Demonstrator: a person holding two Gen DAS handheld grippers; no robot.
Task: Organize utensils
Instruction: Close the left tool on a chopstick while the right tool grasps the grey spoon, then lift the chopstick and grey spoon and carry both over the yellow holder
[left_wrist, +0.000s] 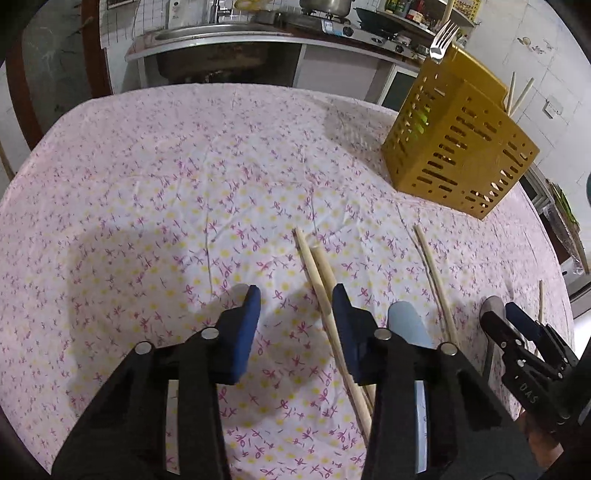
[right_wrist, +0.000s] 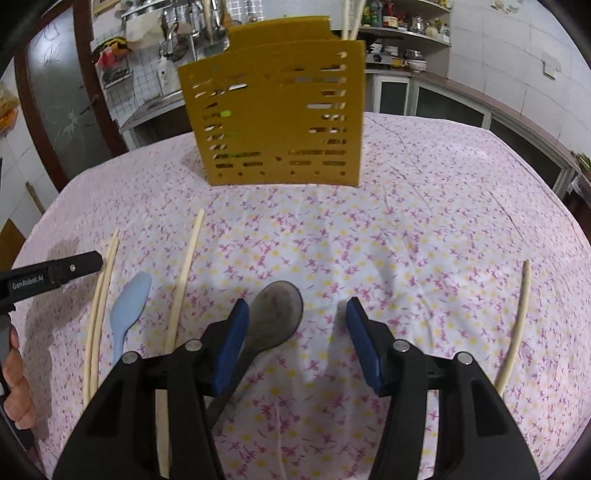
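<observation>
The right gripper (right_wrist: 295, 314) stands open above the flowered tablecloth (right_wrist: 424, 221). A grey spoon (right_wrist: 275, 310) lies just beside its left finger. Further left lie a chopstick (right_wrist: 184, 280), a light blue spoon (right_wrist: 129, 306) and two chopsticks together (right_wrist: 101, 295). Straight ahead stands the yellow holder (right_wrist: 273, 110).

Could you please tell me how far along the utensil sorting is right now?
Done: a fork and chopsticks already stand in the yellow holder.

In hand: nothing is gripped; the left gripper straddles a chopstick pair, and the right gripper hovers by the grey spoon.

Left: those, the blue spoon and two single chopsticks.
</observation>
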